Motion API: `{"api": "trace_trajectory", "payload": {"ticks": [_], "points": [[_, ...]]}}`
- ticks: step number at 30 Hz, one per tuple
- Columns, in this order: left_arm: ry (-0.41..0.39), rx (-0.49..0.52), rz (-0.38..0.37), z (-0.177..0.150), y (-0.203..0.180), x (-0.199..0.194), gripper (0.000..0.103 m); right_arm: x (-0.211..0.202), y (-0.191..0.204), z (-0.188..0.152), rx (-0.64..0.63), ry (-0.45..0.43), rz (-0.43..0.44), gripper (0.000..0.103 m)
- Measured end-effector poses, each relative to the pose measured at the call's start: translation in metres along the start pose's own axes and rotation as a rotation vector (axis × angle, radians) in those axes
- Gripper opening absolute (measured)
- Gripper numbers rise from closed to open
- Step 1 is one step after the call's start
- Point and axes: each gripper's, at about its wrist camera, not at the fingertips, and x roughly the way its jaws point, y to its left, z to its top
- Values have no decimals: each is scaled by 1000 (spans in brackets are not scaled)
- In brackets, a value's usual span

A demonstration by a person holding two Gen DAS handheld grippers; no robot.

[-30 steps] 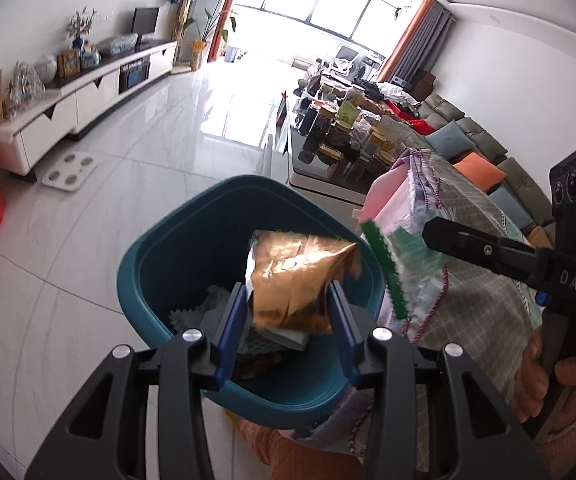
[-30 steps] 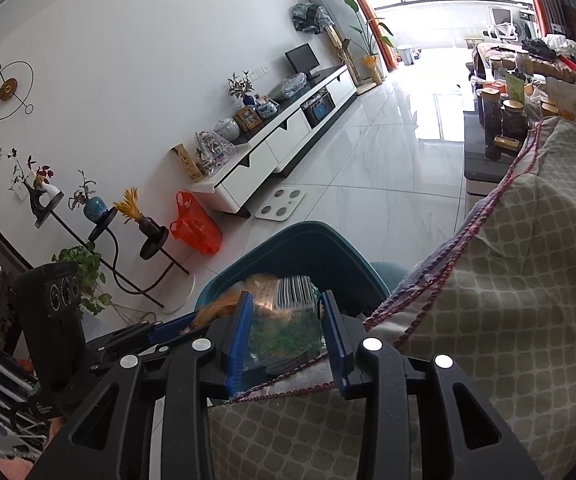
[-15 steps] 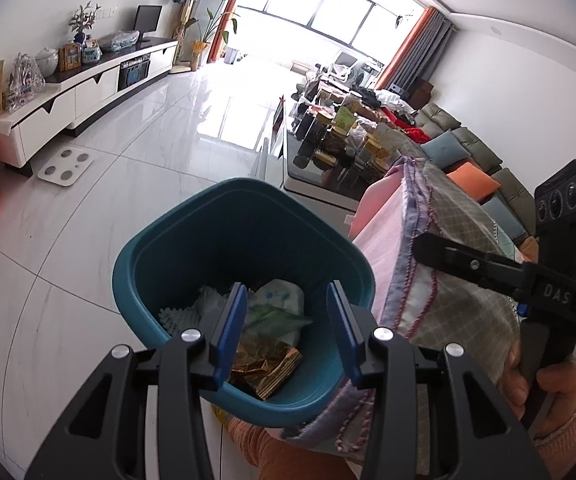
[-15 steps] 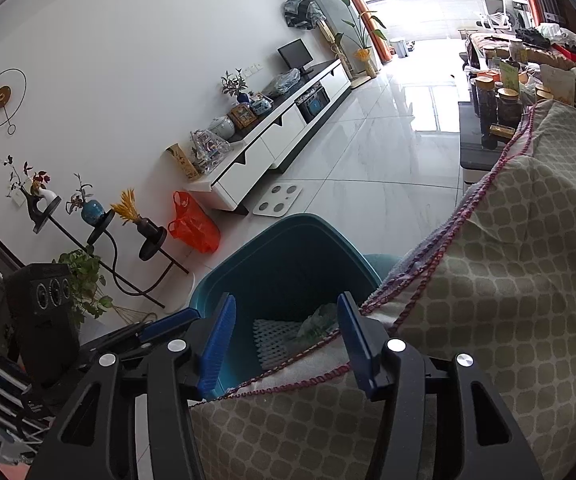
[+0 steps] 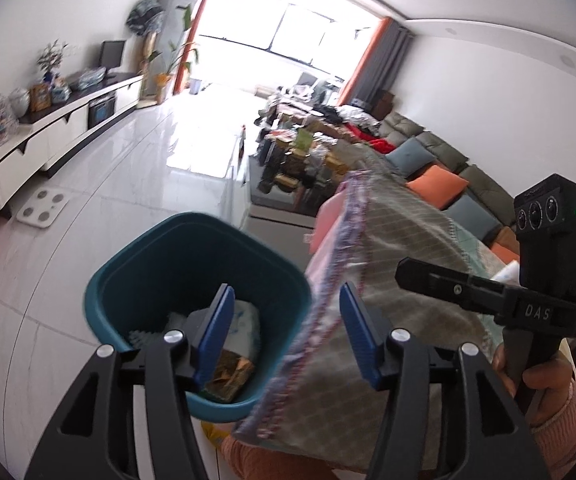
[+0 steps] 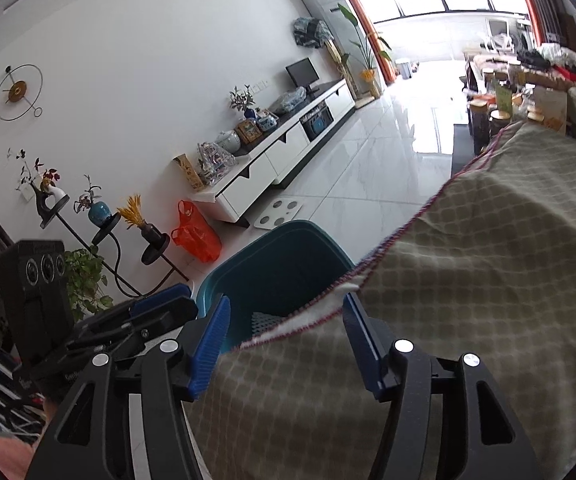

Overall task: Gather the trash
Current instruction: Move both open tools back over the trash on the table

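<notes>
A teal waste bin [image 5: 155, 256] stands on the floor beside a table under a checked cloth [image 5: 404, 248]. Inside it lie a gold wrapper [image 5: 229, 372], a white packet [image 5: 243, 320] and other scraps. My left gripper [image 5: 285, 320] hovers over the bin's near right rim, jaws opening, nothing between the pads. A hand holds my right gripper [image 5: 404, 274] over the cloth at the right. In the right wrist view the right gripper [image 6: 285, 320] is above the cloth's edge [image 6: 468, 260] with the bin [image 6: 279, 256] beyond, jaws opening and empty. The left gripper [image 6: 179, 302] shows at the left.
A white TV cabinet [image 5: 47, 140] lines the left wall, with a bathroom scale [image 5: 41, 210] and an orange bag [image 6: 197, 236] on the floor near it. A low table crowded with jars [image 5: 300, 160] and a sofa with cushions [image 5: 436, 168] lie ahead. Plant stands [image 6: 99, 236] stand at the wall.
A second ago the left gripper held a gold wrapper and the right a green packet over the bin. Both pieces now lie in the bin, and both grippers have opened and drawn back upward.
</notes>
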Motion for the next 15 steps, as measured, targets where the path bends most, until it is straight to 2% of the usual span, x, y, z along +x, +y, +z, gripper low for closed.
{"api": "trace_trajectory", "payload": {"ticks": [9,15], "points": [[-15,123,-112,-2,-57,7,62,-61,-13,-17,-5,-88,-59,61],[25,194,-197,-11,-96,25,63,-104,-30,-35,26,-148,-118,61]]}}
